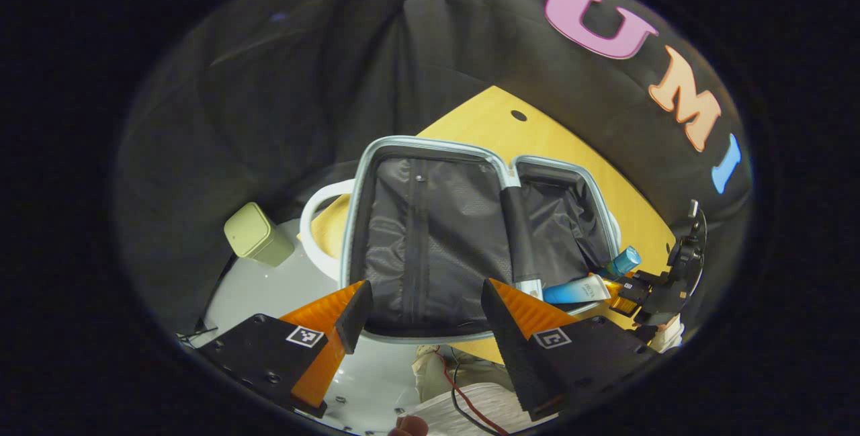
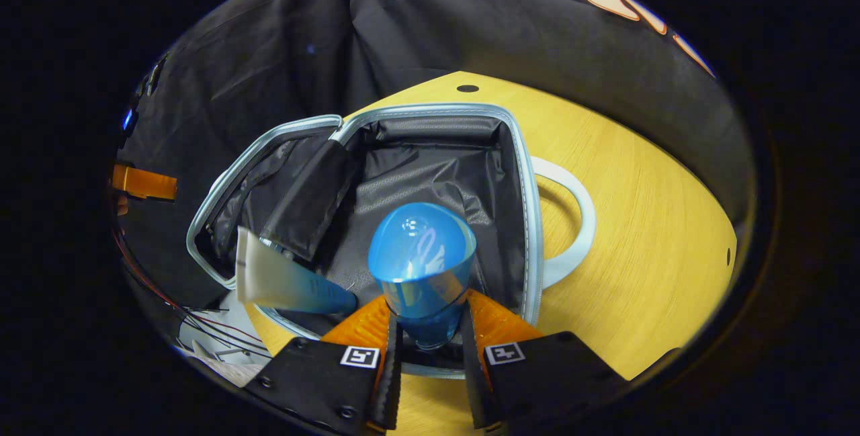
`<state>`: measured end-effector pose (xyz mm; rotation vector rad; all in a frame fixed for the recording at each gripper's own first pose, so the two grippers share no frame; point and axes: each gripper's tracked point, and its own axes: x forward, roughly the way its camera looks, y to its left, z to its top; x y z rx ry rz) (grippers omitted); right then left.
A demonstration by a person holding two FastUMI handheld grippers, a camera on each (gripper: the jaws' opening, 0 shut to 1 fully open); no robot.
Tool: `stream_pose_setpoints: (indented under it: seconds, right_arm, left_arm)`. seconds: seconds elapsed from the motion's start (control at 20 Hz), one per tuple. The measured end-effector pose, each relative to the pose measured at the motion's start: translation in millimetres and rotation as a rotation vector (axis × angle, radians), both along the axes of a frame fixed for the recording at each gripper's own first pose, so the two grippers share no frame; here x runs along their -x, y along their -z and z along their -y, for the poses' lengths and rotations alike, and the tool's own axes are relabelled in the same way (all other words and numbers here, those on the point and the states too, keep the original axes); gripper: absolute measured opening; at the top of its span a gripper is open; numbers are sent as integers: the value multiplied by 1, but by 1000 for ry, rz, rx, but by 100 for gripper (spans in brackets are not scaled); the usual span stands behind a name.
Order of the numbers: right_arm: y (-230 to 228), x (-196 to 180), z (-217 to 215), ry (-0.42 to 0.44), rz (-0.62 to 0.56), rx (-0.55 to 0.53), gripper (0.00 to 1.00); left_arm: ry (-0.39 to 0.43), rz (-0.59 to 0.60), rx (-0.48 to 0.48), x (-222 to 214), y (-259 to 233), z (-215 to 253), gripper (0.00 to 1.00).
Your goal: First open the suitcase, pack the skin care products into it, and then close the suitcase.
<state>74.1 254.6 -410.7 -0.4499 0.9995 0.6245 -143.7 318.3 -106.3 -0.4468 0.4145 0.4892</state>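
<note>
Suitcase [image 2: 430,154] lies open on the tabletop [image 2: 638,221], directly below the right claw [image 2: 428,335], which is clamped on a blue bottle [image 2: 422,254] pointing forward over it. A tube [image 2: 289,281] rests inside. The left claw [image 1: 423,308] hangs wide, empty.

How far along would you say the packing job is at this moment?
The suitcase already lies open, and a tube rests at its near edge. The right claw is shut on a blue bottle held over the lining. Releasing it and closing the suitcase remain. The left claw is open.
</note>
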Motion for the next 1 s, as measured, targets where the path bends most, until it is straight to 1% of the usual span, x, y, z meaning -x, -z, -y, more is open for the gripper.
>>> stream_pose_setpoints:
  seconds: [0.05, 0.1, 0.2, 0.3, 0.35, 0.45, 0.5, 0.7, 0.75, 0.8, 0.85, 0.95, 1.0]
  right_arm:
    - [0, 0, 2, 1, -4, 7, 42]
    - [-2, -2, 1, 3, 1, 4, 40]
    - [-2, -3, 0, 10, 6, 5, 41]
    - [-3, -5, -1, 11, 21, 4, 50]
    - [-3, -8, -2, 12, 28, 2, 46]
    - [-3, -9, -3, 17, 31, -1, 46]
    - [-5, -9, -3, 20, 31, -5, 59]
    - [-17, -16, -8, 27, 76, -43, 76]
    - [-22, -19, -8, 31, 89, -54, 78]
    - [-29, -19, -7, 38, 98, -64, 82]
    - [-37, -20, -5, 46, 106, -75, 83]
    - [-53, -26, 3, 69, 137, -98, 93]
    - [-62, -29, 6, 85, 156, -113, 93]
  left_arm:
    - [-19, 3, 11, 7, 3, -7, 96]
    - [-37, 5, 21, 11, 6, -12, 96]
    - [-75, 7, 41, 22, 10, -25, 96]
    - [-118, 4, 52, 37, 15, -41, 97]
    - [-139, 3, 60, 42, 18, -50, 97]
    - [-176, 2, 84, 46, 25, -66, 97]
    - [-190, 1, 93, 48, 27, -73, 97]
    - [-231, 4, 120, 49, 36, -106, 96]
    - [-231, 6, 144, 45, 38, -112, 99]
    - [-232, 10, 169, 40, 43, -118, 96]
    - [-229, 13, 184, 34, 46, -124, 99]
    - [-238, 8, 199, 27, 53, -139, 96]
    - [-241, 8, 202, 22, 55, -146, 96]
